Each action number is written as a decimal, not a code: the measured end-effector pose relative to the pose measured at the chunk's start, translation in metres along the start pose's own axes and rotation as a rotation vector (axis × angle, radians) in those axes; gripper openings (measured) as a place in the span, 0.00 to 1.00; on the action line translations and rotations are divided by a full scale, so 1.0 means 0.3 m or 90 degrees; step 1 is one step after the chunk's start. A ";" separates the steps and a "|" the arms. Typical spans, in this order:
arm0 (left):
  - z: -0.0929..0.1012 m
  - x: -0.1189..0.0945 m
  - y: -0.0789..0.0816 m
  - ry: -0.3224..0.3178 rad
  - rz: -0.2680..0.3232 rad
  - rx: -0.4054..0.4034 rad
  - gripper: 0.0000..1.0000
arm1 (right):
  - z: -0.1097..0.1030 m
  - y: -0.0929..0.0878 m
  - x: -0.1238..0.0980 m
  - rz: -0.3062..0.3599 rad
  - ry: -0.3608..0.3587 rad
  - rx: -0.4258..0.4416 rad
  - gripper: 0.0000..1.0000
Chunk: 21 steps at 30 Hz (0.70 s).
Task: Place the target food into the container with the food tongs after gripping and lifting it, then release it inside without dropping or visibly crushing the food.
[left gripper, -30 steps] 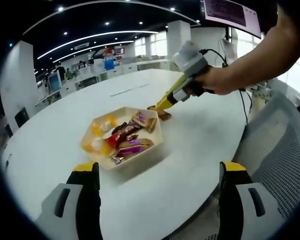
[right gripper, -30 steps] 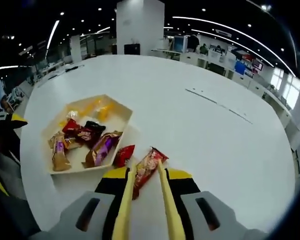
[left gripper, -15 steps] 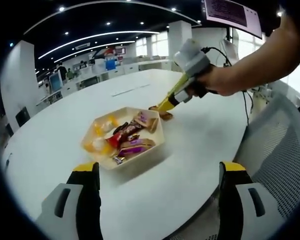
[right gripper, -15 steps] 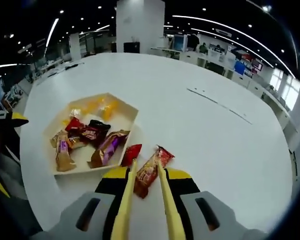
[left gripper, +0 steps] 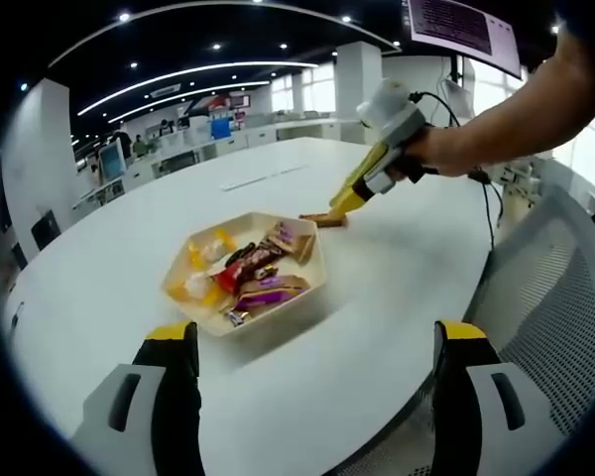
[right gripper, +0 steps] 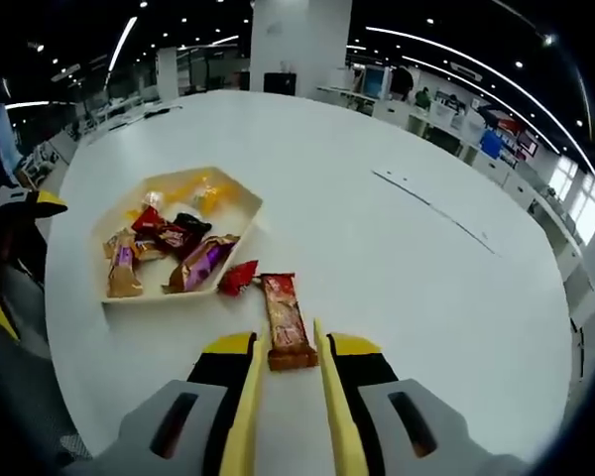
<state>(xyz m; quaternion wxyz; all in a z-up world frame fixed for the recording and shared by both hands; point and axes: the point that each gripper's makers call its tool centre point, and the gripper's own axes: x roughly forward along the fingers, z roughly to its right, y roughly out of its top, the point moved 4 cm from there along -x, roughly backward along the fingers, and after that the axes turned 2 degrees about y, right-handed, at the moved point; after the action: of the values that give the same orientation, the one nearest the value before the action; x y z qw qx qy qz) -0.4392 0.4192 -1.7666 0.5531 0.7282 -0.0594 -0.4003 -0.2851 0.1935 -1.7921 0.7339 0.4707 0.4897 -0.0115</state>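
Yellow tongs (right gripper: 283, 397), two slim plastic blades, ran forward from the right gripper (right gripper: 286, 369), whose jaws were drawn in narrow and pressing them from both sides. Between the blade tips sat the target food, a long brown-and-red wrapped snack bar (right gripper: 287, 334), its near end pinched by the tongs and the rest pointing away over the white round worktop (right gripper: 426, 288). Whether the bar was raised clear of the surface could not be told from the right gripper view. Just beside its far end lay a small red wrapped sweet (right gripper: 237, 277), close against the wall of the container, a pale hexagonal tray (right gripper: 240, 244) holding yellow, red, dark and purple wrapped snacks.

Over in the left gripper view the left gripper (left gripper: 312, 342) stood spread wide with nothing between its black-and-yellow jaws, low and well back from the tray (left gripper: 297, 294). Beyond the tray's far corner the right gripper (left gripper: 349, 201) came in from the right in a person's hand (left gripper: 438, 151), with the bar (left gripper: 322, 219) at the tips of the tongs (left gripper: 355, 192), just outside the tray. A grey mesh chair back (left gripper: 550, 307) stood at the worktop's (left gripper: 397, 258) right edge.
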 end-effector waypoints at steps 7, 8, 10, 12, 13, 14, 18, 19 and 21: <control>-0.003 0.001 -0.002 0.003 -0.002 -0.001 0.94 | 0.010 0.002 0.029 -0.028 0.022 -0.028 0.27; -0.003 0.000 -0.002 0.003 -0.001 -0.002 0.94 | 0.014 0.001 0.035 -0.033 0.029 -0.019 0.28; -0.003 0.000 -0.002 0.003 -0.003 0.000 0.94 | 0.007 -0.001 0.040 -0.039 0.043 -0.010 0.28; -0.002 0.000 -0.003 0.002 -0.003 -0.001 0.94 | 0.010 -0.006 0.048 -0.049 0.049 -0.015 0.28; -0.002 0.000 -0.003 0.002 -0.003 0.000 0.93 | 0.008 -0.003 0.049 -0.049 0.052 -0.015 0.28; -0.002 0.001 -0.003 0.002 -0.004 0.001 0.93 | 0.008 -0.002 0.049 -0.049 0.051 -0.017 0.28; -0.003 0.002 -0.005 0.003 -0.006 0.001 0.93 | 0.014 0.008 0.061 -0.055 0.056 -0.023 0.29; -0.002 0.002 -0.004 0.001 -0.005 0.001 0.93 | 0.019 0.008 0.069 -0.058 0.056 -0.027 0.29; -0.003 0.002 -0.005 0.003 -0.006 0.001 0.93 | 0.016 0.015 0.071 -0.056 0.061 -0.023 0.29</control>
<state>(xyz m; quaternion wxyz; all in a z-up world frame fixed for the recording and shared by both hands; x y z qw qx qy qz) -0.4388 0.4201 -1.7680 0.5505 0.7299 -0.0553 -0.4013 -0.2684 0.2020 -1.8042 0.7168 0.4356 0.5443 -0.0124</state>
